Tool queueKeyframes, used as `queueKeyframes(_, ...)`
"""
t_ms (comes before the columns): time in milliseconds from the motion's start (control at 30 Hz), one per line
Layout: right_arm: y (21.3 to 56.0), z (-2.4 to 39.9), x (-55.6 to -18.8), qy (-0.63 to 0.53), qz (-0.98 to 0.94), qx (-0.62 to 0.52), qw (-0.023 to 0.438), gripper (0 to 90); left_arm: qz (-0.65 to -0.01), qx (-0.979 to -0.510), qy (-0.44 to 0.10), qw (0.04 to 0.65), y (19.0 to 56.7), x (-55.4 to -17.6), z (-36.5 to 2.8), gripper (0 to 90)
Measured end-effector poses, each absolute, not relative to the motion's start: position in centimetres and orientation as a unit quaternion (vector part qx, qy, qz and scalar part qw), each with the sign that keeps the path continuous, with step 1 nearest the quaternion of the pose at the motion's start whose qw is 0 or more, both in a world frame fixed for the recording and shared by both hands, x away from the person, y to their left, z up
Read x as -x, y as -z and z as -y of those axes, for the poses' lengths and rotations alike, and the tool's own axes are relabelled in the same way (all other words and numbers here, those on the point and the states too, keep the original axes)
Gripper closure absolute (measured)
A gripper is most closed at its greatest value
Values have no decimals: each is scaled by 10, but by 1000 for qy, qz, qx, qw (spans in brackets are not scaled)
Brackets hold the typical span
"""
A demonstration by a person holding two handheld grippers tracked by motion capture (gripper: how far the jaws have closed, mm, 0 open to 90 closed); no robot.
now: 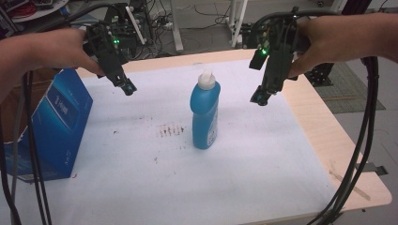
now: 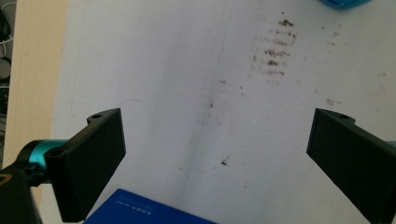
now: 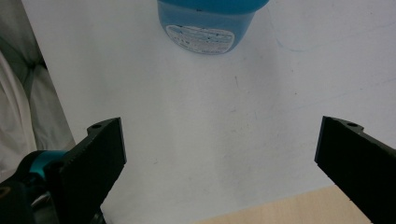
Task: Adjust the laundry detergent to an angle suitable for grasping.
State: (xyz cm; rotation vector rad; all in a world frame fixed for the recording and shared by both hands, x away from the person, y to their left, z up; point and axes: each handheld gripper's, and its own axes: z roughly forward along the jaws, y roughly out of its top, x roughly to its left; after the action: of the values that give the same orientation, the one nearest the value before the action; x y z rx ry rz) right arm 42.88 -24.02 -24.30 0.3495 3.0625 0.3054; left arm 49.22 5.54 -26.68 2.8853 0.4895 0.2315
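At centre of the white sheet (image 1: pixel 141 178) stands an upright blue bottle (image 1: pixel 205 117) with a white cap (image 1: pixel 208 78). Left gripper (image 1: pixel 127 87), at ten o'clock from it, and right gripper (image 1: pixel 259 98), at two o'clock, hover with jaws spread wide, holding nothing. Blue box (image 1: pixel 58 126) at nine o'clock.

A blue bottle (image 1: pixel 205 115) stands upright near the middle of the white-covered table (image 1: pixel 263 178), open cloth on every side of it. The left gripper (image 1: pixel 126 87) and right gripper (image 1: pixel 259 98) hang above the far edge on either side of it, jaws wide, nothing between them. A blue box (image 1: pixel 56 126) stands along the left edge, walling off that side; the near edge and right edge lie bare, and dark cables (image 1: pixel 356 159) drape past the near right corner.
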Motion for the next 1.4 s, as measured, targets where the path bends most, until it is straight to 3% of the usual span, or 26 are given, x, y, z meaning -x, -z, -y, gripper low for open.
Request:
queueKeyframes(300, 241, 242, -429, -103, -988, -114, 23, 12, -217, -965, -92, 118, 269, -490, -58, 45)
queueKeyframes(700, 243, 241, -430, -100, -988, -112, 22, 12, -331, -924, -108, 158, 275, -487, -66, 45)
queueKeyframes(967, 245, 242, -430, -99, -988, -115, 22, 12, -395, -880, -149, 220, 277, -485, -75, 45)
queueKeyframes(1400, 248, 245, -429, -96, -988, -117, 24, 13, -417, -826, -234, 298, 291, -460, -63, 45)
